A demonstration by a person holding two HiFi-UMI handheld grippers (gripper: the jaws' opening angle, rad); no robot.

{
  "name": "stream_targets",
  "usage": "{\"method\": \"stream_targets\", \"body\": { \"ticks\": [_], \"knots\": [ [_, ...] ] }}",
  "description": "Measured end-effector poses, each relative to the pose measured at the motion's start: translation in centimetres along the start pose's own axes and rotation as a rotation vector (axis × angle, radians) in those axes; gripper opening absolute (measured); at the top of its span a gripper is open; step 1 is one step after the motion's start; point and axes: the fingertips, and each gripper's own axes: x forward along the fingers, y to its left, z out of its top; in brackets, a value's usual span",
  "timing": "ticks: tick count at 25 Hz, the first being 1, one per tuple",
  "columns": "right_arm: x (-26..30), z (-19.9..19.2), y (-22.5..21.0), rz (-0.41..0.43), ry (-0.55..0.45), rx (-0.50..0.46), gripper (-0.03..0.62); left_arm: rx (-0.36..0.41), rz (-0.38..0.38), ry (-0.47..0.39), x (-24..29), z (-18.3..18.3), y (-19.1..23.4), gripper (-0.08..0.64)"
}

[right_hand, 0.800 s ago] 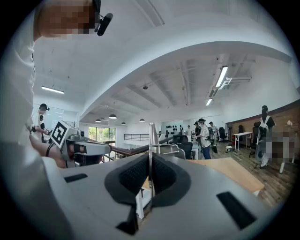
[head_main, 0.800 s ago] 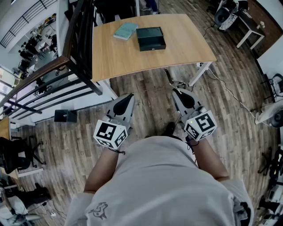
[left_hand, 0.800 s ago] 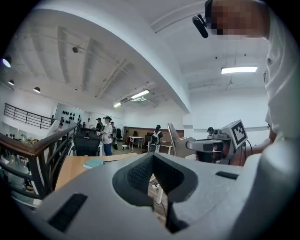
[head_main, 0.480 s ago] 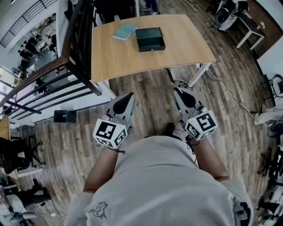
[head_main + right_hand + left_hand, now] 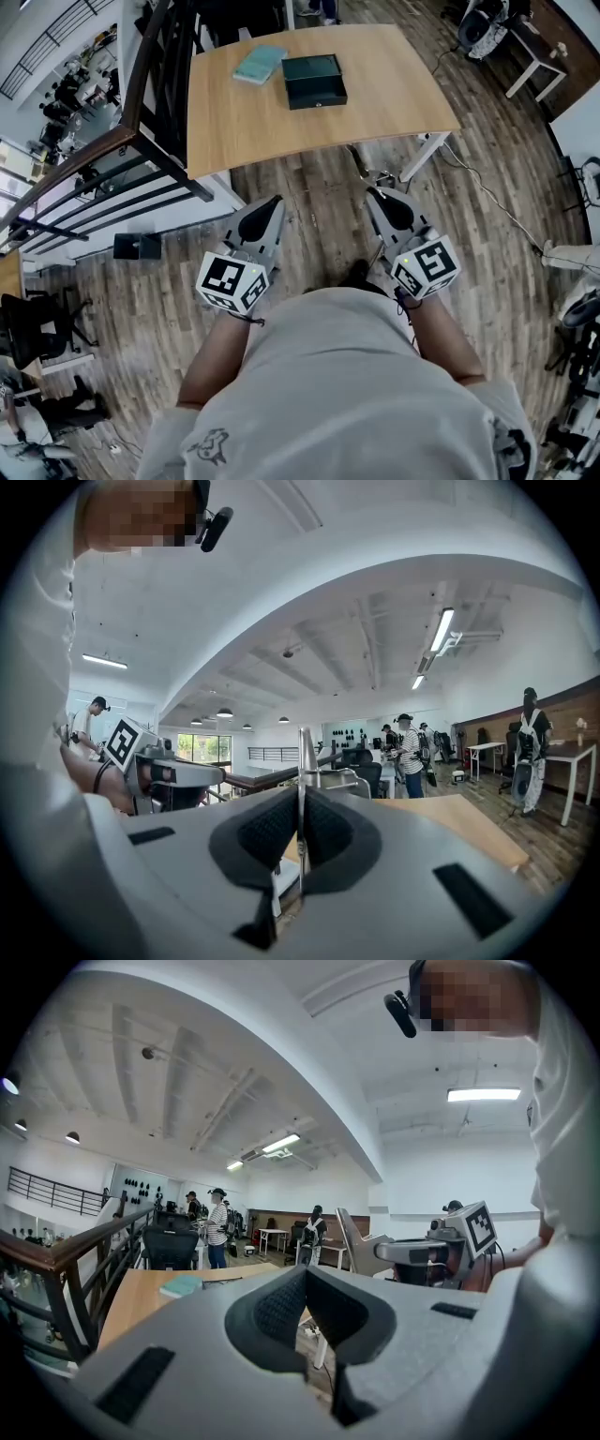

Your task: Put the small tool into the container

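As it points level, right claw (image 5: 300, 803) clamps tool (image 5: 303, 757).

Light grey T-shirt (image 5: 337, 394); grey left claw (image 5: 274, 202), right claw (image 5: 374, 193); black-white marker cubes (image 5: 232, 282).

No words or numbers can be read here.
In the head view, the cube (image 5: 232, 283) on the left claw (image 5: 273, 202), near 8 o'clock, shows only black and white square shapes, not letters. The cube (image 5: 427, 267) on the right claw (image 5: 371, 191), near 4 o'clock, shows the same kind of shapes. The grey shirt (image 5: 337, 394) has a little drawing (image 5: 208, 448) near 7 o'clock, with no words. The teal book (image 5: 260, 64) on the tabletop (image 5: 394, 94), near 12 o'clock, is too small to read.
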Motion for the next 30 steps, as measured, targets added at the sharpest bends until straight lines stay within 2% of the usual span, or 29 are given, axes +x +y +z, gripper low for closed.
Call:
{"method": "stream_targets", "body": {
  "ticks": [8, 22, 30],
  "knots": [
    [1.2, -1.7, -5.8, 0.013, 0.011, 0.031, 0.009, -0.018, 0.022, 0.031, 5.6, -1.2, 0.5, 0.005],
    [-0.3, -1.9, -17.7, 0.014, 0.024, 0.053, 0.009, -0.04, 0.048, 0.039, 16.8, -1.1, -2.0, 0.005],
    [-1.1, -2.9, -21.1, 0.012, 0.044, 0.078, 0.009, -0.042, 0.031, 0.07, 20.3, -1.8, -3.2, 0.005]
  ]
}}
